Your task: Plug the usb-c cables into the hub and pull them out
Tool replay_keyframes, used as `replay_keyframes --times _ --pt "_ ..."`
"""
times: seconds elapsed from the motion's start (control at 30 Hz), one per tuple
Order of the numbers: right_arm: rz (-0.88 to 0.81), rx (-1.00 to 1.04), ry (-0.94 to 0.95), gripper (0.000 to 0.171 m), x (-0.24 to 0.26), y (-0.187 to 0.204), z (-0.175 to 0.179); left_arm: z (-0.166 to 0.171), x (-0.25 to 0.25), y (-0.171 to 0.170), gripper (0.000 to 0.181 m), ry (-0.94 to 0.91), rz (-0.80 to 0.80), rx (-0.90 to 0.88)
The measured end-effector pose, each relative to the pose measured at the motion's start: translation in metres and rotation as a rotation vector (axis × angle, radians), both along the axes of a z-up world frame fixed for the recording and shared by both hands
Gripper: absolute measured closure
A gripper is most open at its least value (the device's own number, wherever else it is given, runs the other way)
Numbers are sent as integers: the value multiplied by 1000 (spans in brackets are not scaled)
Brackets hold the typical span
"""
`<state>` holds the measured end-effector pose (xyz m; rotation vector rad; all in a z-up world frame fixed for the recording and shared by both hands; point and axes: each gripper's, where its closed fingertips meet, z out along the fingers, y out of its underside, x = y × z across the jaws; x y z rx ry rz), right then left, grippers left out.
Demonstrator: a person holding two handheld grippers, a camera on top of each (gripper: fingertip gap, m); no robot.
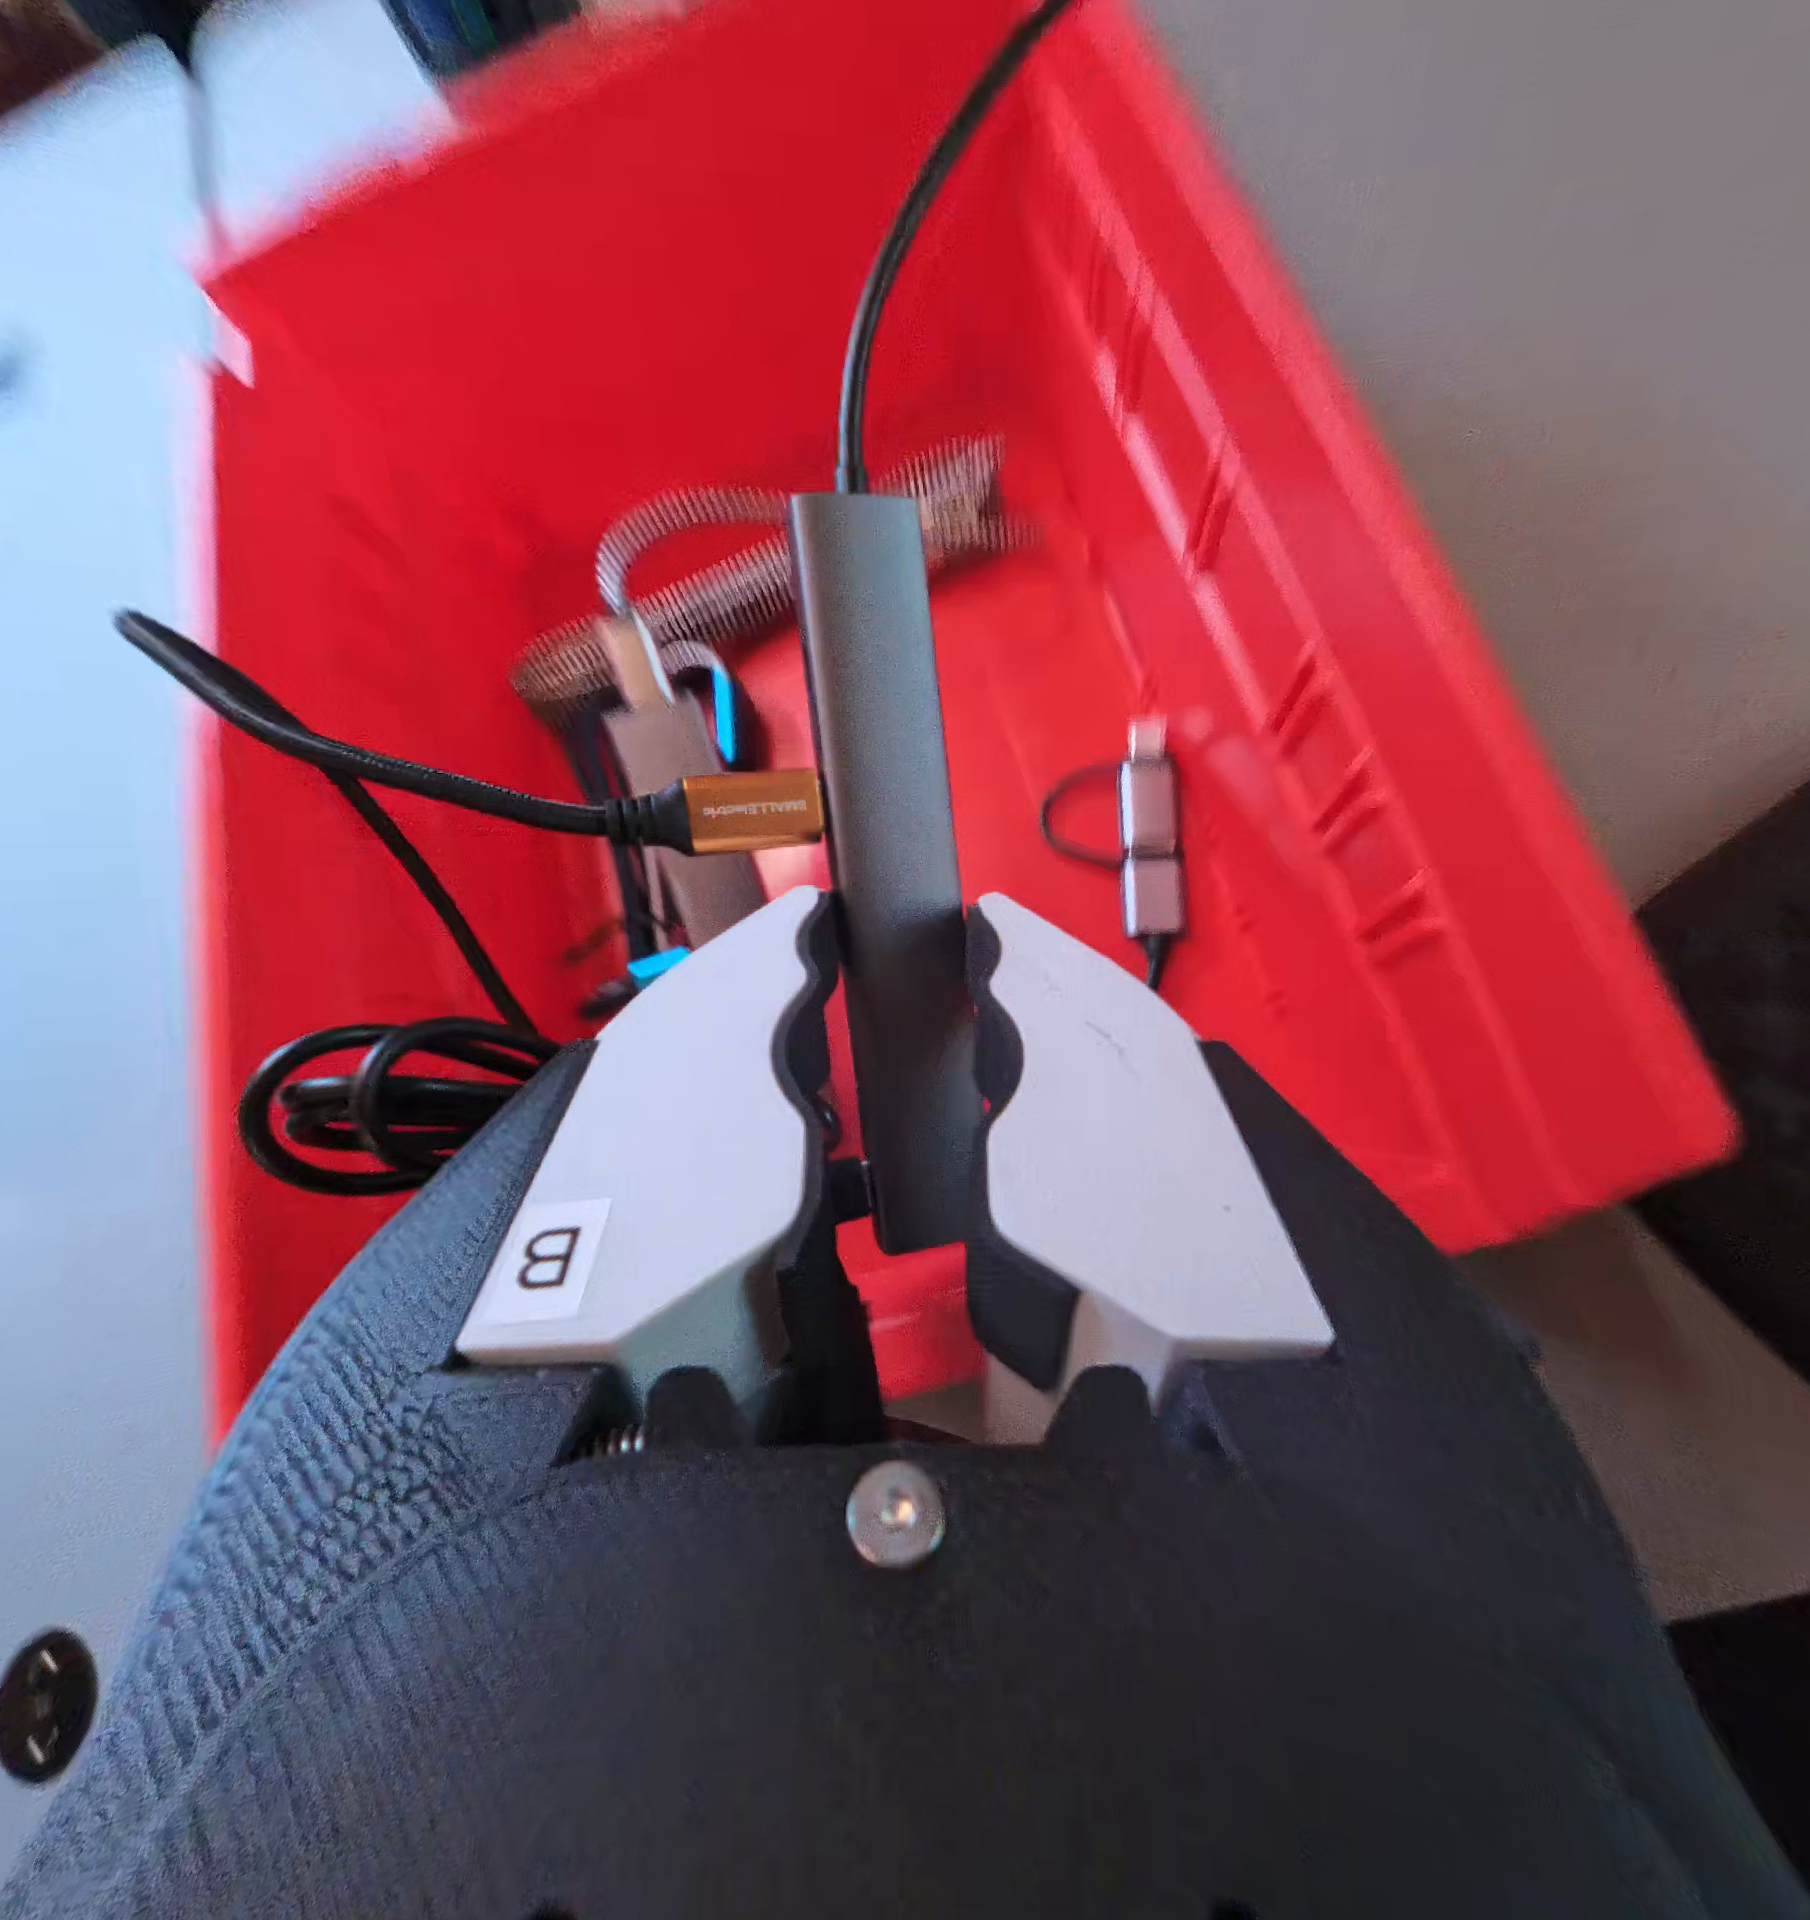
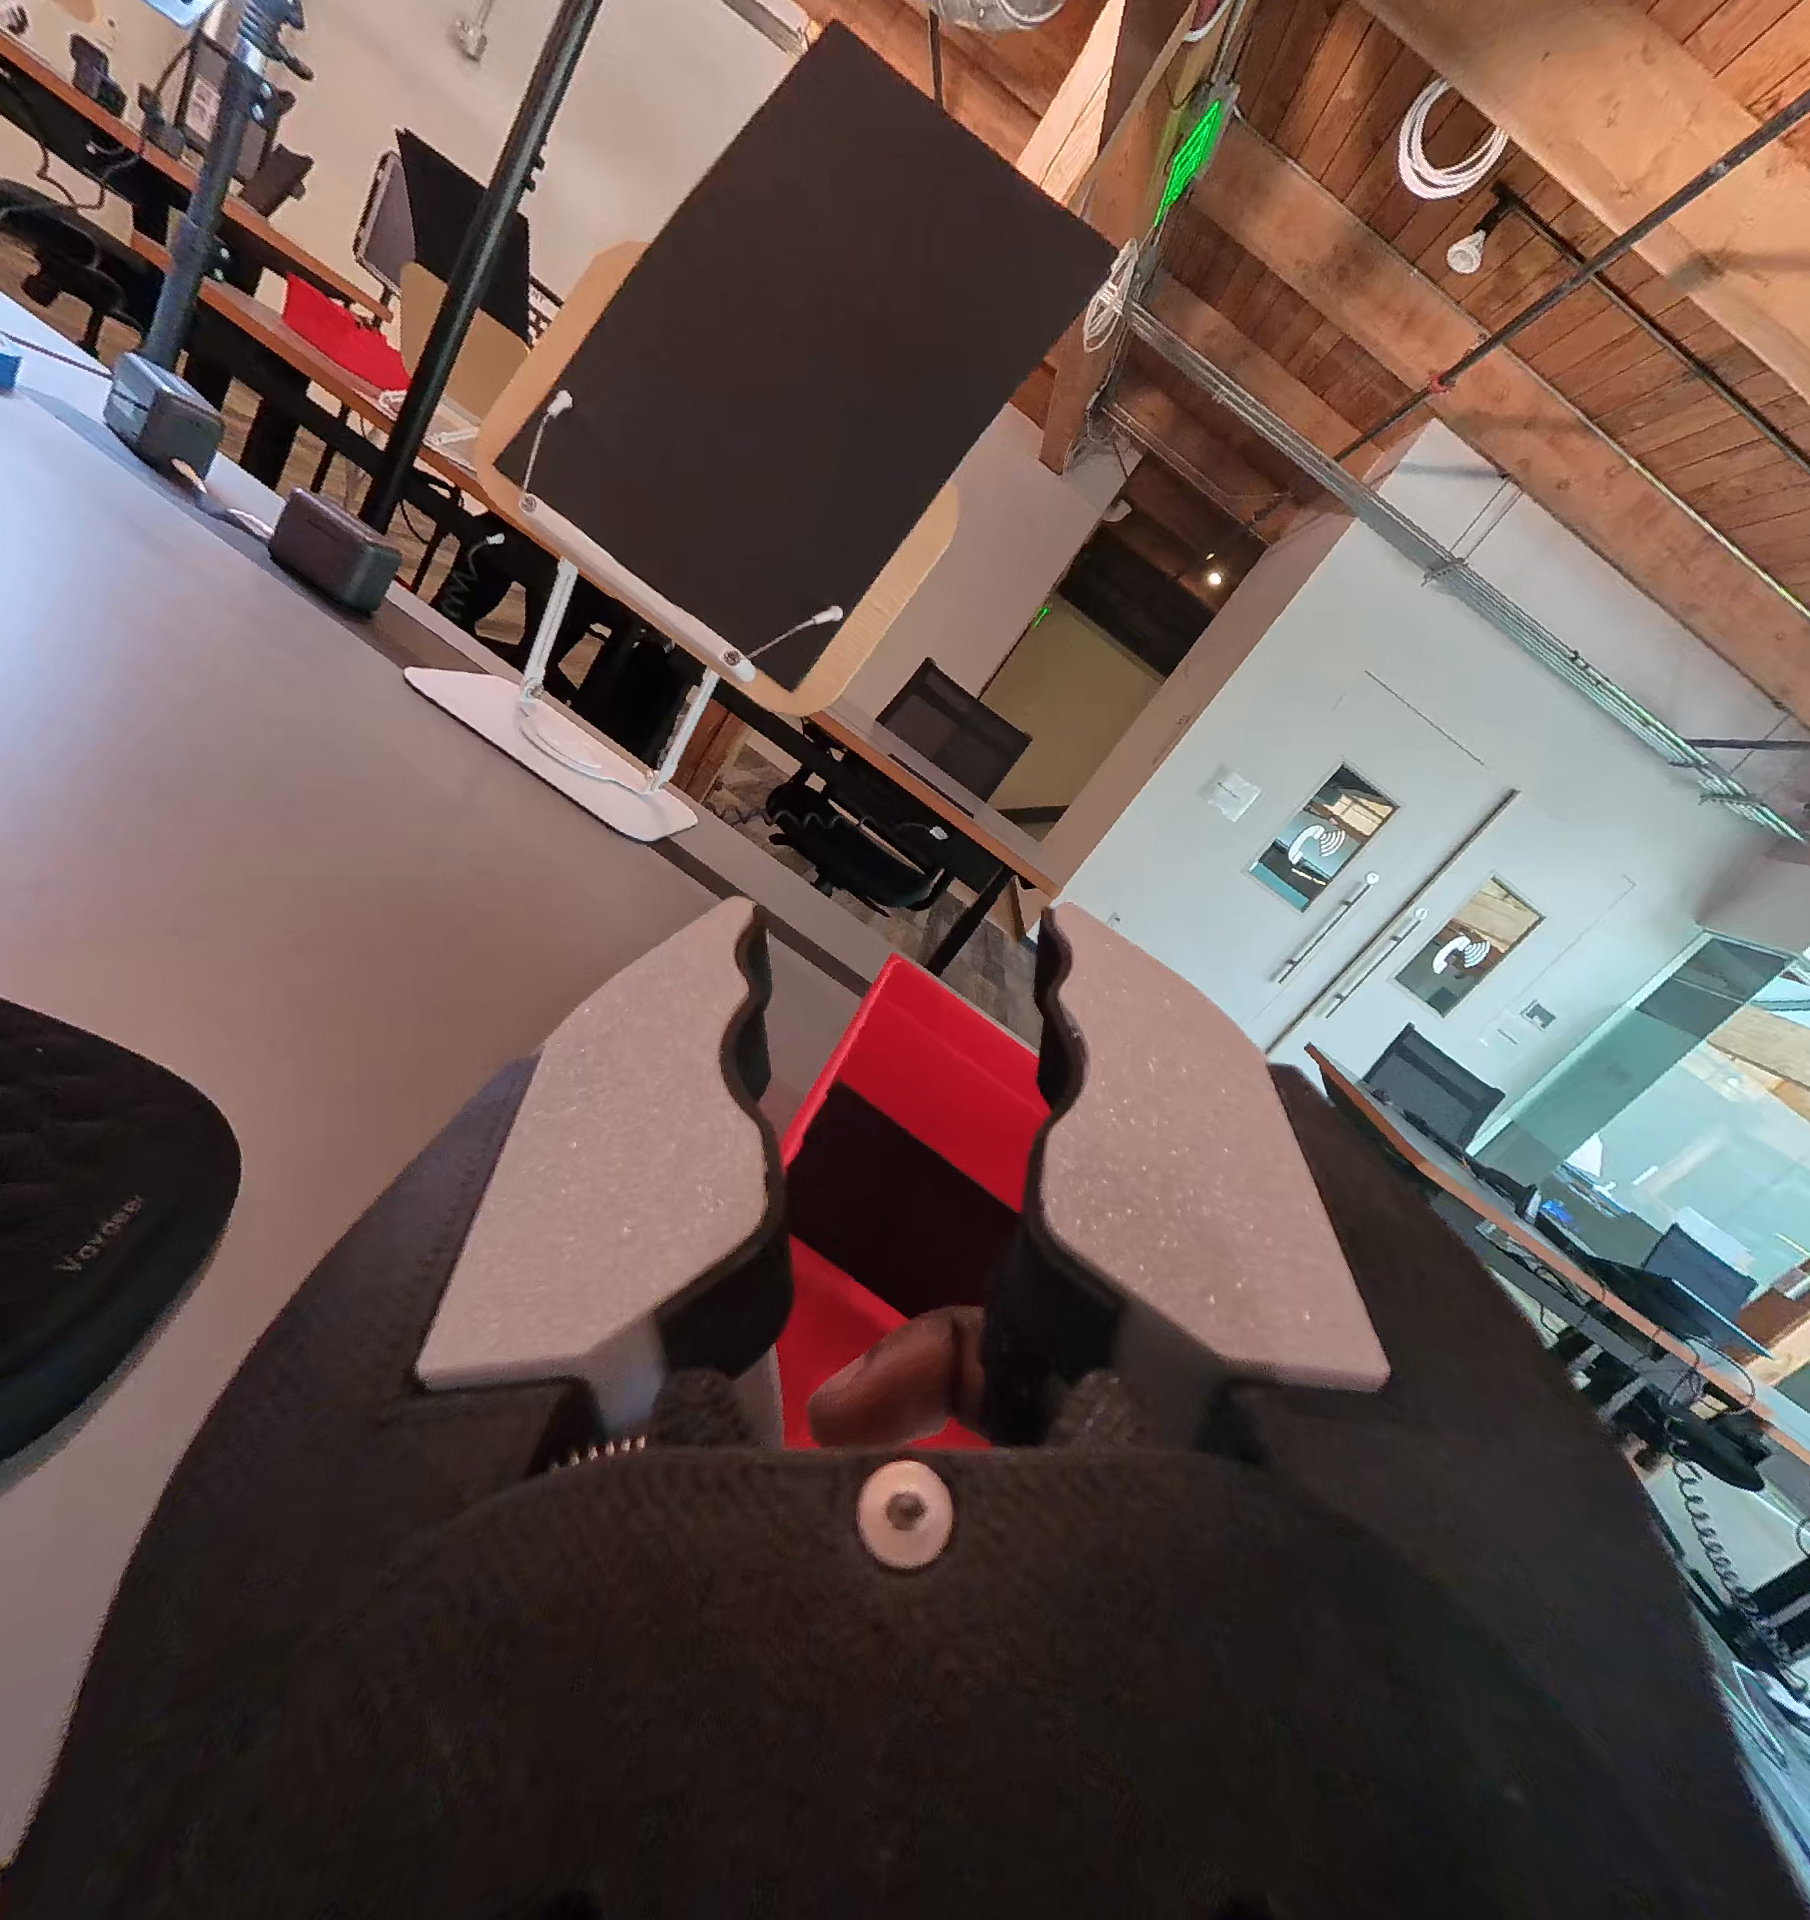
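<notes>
In the left wrist view my left gripper (image 1: pixel 901 914) is shut on a slim grey hub (image 1: pixel 870 727) and holds it above a red bin (image 1: pixel 610 343). A black braided cable with an orange-gold plug (image 1: pixel 750 810) is plugged into the hub's left side. The hub's own black cable (image 1: pixel 901 260) runs up and away. A grey double adapter plug (image 1: pixel 1150 831) on a thin black cable lies on the bin floor to the right. In the right wrist view my right gripper (image 2: pixel 901 945) is open and empty, tilted up over the table, with a red bin (image 2: pixel 922 1049) beyond it.
In the bin lie a coiled black cable (image 1: pixel 381 1101), a grey braided cable (image 1: pixel 714 571) and a second grey hub with blue ports (image 1: pixel 683 748). On the grey table (image 2: pixel 205 790) stand a dark board on a white stand (image 2: pixel 776 416) and a black pad (image 2: pixel 59 1195) at the left. Tip to tip, the grippers are about 65 centimeters apart. My left tips are roughly 9 centimeters from the grey double adapter plug (image 1: pixel 1150 831).
</notes>
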<state>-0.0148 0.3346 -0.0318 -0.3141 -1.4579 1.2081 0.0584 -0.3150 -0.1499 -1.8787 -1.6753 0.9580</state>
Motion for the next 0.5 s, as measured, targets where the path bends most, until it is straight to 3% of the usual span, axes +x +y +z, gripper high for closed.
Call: replay_keyframes --times 0.13,0.27,0.5 --pt "24 -6 -2 124 -1 -9 -1 75 -4 -4 158 349 -14 -19" --pt "54 1 -6 125 -1 -23 -3 130 -7 1 158 571 -19 -182" --pt "311 -100 -108 126 11 -90 -1 186 -27 87 159 840 -183 -409"
